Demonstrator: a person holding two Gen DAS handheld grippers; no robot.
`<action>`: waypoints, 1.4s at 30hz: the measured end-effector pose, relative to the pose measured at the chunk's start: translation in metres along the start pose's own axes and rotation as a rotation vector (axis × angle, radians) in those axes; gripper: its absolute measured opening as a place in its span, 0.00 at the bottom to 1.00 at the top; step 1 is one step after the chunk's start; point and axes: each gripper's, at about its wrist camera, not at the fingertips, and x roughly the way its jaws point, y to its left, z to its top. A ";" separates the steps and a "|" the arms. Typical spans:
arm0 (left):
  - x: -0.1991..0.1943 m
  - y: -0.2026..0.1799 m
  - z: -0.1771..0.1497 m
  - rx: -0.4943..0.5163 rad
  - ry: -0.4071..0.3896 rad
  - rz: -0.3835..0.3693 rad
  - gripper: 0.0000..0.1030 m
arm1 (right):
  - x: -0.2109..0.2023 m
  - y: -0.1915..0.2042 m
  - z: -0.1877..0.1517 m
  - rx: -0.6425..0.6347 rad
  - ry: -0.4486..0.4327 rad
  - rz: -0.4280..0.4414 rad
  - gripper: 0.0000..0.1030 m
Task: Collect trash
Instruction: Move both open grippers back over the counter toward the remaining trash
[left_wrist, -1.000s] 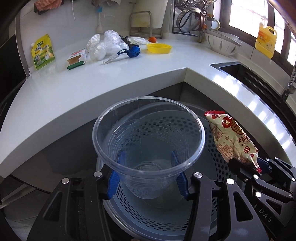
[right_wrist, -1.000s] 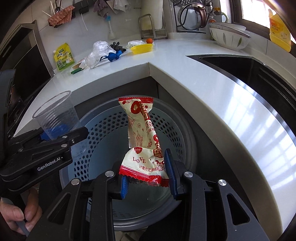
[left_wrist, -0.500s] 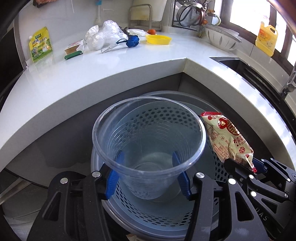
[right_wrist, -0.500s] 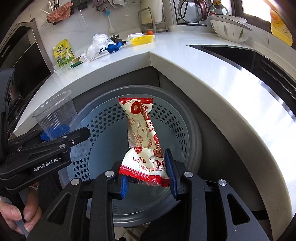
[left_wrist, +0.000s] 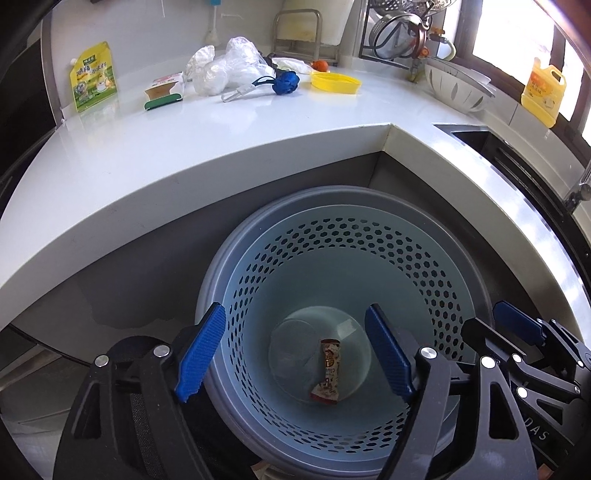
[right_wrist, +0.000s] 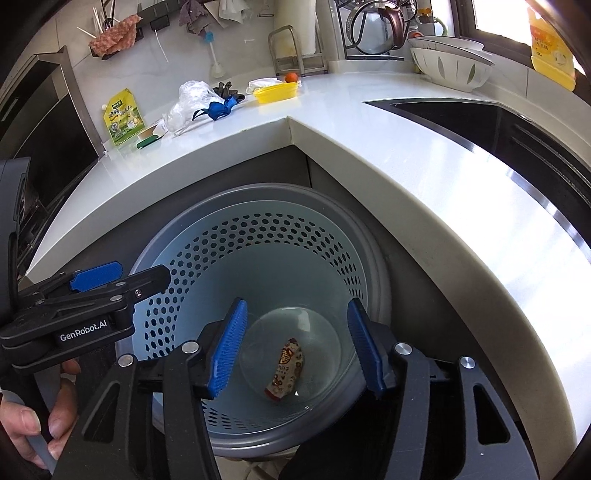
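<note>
A light-blue perforated bin with a grey rim (left_wrist: 332, 195) (right_wrist: 258, 192) stands on the floor in the counter's corner, below both grippers. At its bottom lie a clear plastic cup (left_wrist: 291, 354) (right_wrist: 317, 332) and a red-and-white snack wrapper (left_wrist: 328, 369) (right_wrist: 286, 369). My left gripper (left_wrist: 294, 317) hangs over the bin mouth, its jaws opening with nothing between them. My right gripper (right_wrist: 298, 302) hangs beside it, jaws also opening and empty. Each gripper shows in the other's view: the right gripper (left_wrist: 517, 332) at the right edge, the left gripper (right_wrist: 110, 277) at the left edge.
The white counter (left_wrist: 184, 155) wraps around the bin. At its back lie plastic bags (left_wrist: 225, 66), a blue bundle (left_wrist: 286, 81), a yellow dish (left_wrist: 334, 81) and a green pouch (left_wrist: 92, 75). A sink (right_wrist: 480, 118) is on the right. A person's hand (right_wrist: 29, 424) holds the left gripper.
Both grippers have opened. The clear cup left the left gripper and the snack wrapper left the right one; both now lie at the bottom of the bin.
</note>
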 end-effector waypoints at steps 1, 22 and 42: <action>-0.001 0.000 0.000 0.002 -0.005 0.007 0.74 | 0.000 0.000 0.000 -0.001 -0.004 0.003 0.53; -0.026 0.015 0.048 -0.016 -0.125 0.010 0.79 | -0.011 0.011 0.067 -0.060 -0.115 0.011 0.59; -0.027 0.047 0.118 -0.046 -0.226 0.068 0.82 | -0.001 0.011 0.156 -0.118 -0.207 -0.006 0.62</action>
